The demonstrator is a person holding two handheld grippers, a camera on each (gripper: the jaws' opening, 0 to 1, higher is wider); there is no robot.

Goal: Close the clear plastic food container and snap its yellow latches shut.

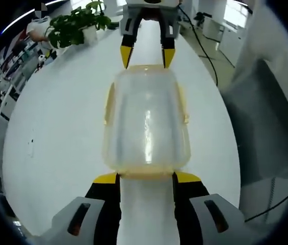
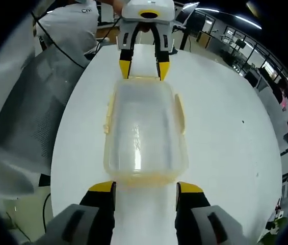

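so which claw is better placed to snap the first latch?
Near even. Left claw and right claw each straddle one short end of the container, open. Slight edge left: its tips reach that end's yellow rim.

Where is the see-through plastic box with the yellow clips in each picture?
Left gripper view: the clear plastic food container sits mid-picture on the white table, between the left gripper below and the right gripper above.
Right gripper view: mid-picture again, with the right gripper below.
Shared landmark: the container's yellow side latches.
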